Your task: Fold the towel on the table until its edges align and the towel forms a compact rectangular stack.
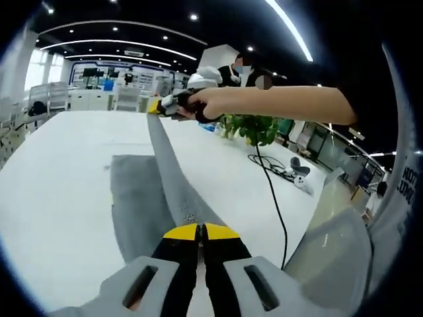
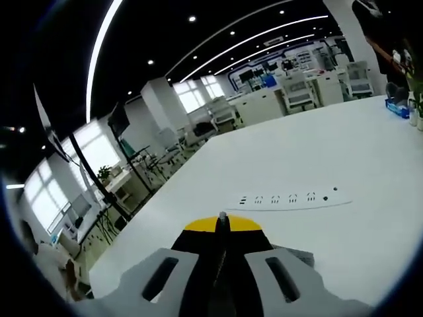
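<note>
You are holding the grey cloth towel [image 1: 142, 198] stretched over the wide white table [image 1: 59, 172], and that table is the landmark for everything here. In the left gripper view, your left gripper [image 1: 200, 232], black with yellow tips, is pressing its jaws together on the near edge of the towel, the grey fabric running straight out from between the tips. One part of the towel is lying flat on the table, just left of that raised edge. The raised edge is running as a taut narrow band up and away across the table to your right gripper [image 1: 158, 105], which is gripping the far end above the tabletop, with your hand [image 1: 201, 104] wrapped around its handle.

In the right gripper view, the right gripper's [image 2: 222, 221] jaws are closing tight together, with a thin sliver of grey towel [image 2: 223, 215] showing at the tips and a grey fold peeking beside the right jaw.

On the table beyond the towel, a leafy green plant [image 1: 254, 127] is standing, and a black cable [image 1: 271, 191] is trailing from near it toward the table's near edge. A white power strip [image 2: 291, 198] is lying flat on the table ahead of the right gripper.
</note>
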